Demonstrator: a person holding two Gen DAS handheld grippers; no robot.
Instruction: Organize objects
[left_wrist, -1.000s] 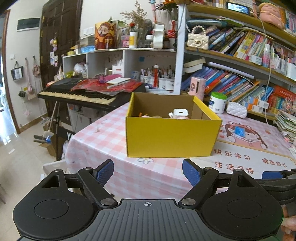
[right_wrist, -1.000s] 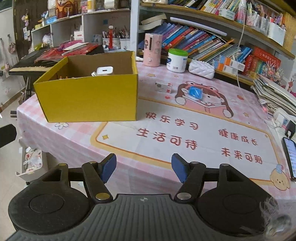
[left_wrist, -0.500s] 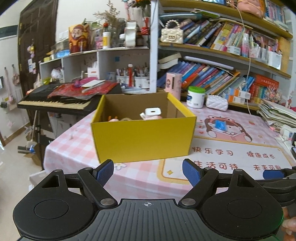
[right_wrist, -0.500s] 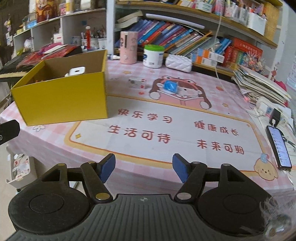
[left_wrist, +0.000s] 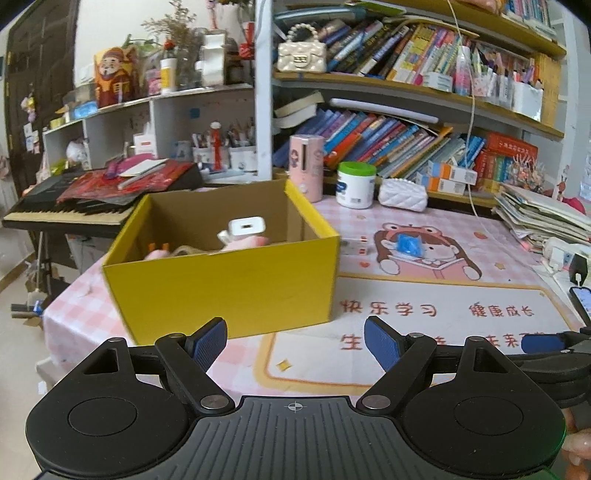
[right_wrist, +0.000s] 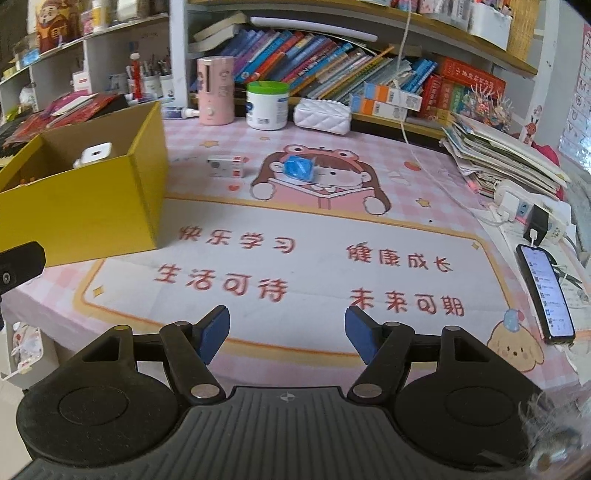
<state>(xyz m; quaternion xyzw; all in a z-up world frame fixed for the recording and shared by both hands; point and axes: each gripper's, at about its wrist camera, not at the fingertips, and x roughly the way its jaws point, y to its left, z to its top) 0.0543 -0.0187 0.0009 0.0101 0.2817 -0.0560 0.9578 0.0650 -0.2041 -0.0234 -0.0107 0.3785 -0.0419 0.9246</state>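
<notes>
A yellow cardboard box (left_wrist: 221, 284) stands on the left of the pink table mat (right_wrist: 314, 254); it also shows in the right wrist view (right_wrist: 81, 206). Inside lie a white charger (left_wrist: 245, 226) and pink items. A small white box (right_wrist: 225, 167) and a blue object (right_wrist: 298, 167) lie on the mat to the right of the box. My left gripper (left_wrist: 295, 341) is open and empty, in front of the box's near right corner. My right gripper (right_wrist: 286, 330) is open and empty above the table's front edge.
A pink canister (right_wrist: 215, 90), a white jar with a green lid (right_wrist: 267, 105) and a white quilted pouch (right_wrist: 322, 115) stand at the back. A phone (right_wrist: 545, 291), chargers and stacked books (right_wrist: 506, 155) crowd the right edge. A keyboard (left_wrist: 66, 210) is at left.
Both views have swung to the right and moved closer to the table. The box now sits further left in each view. Both grippers stay open.
</notes>
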